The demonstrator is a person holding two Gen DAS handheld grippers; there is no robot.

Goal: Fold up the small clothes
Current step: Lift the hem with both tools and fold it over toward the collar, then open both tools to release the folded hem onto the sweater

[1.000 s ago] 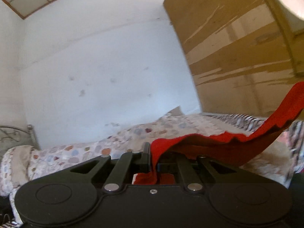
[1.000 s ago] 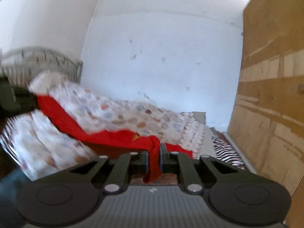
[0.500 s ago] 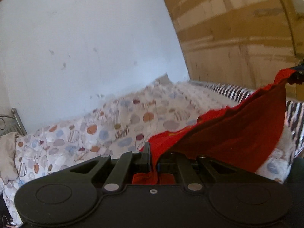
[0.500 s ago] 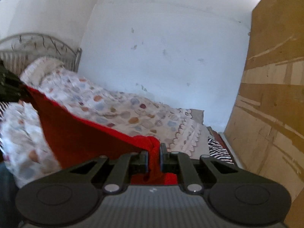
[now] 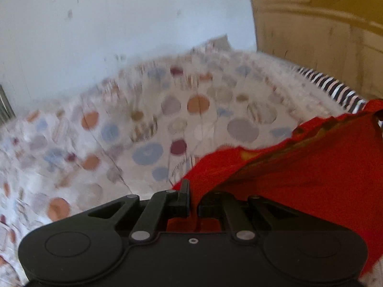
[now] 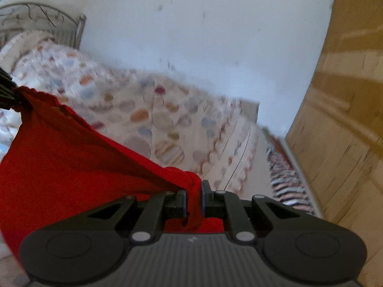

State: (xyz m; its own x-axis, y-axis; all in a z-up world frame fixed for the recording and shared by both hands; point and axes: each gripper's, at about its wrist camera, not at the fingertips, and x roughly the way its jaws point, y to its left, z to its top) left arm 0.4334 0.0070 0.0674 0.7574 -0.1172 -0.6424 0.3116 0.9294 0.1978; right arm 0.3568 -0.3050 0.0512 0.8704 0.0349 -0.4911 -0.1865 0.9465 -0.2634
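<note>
Jaws both pinching red cloth over spotted bedspread; wall, wood cupboard behind.

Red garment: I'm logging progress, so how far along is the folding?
Done: both grippers have a grip, left gripper and right gripper each pinching an edge of the red garment. In hand: it hangs stretched between them above the patterned bedspread. Left: laying it down and folding; no fold shows.

Red garment, bedspread white with coloured spots.
</note>
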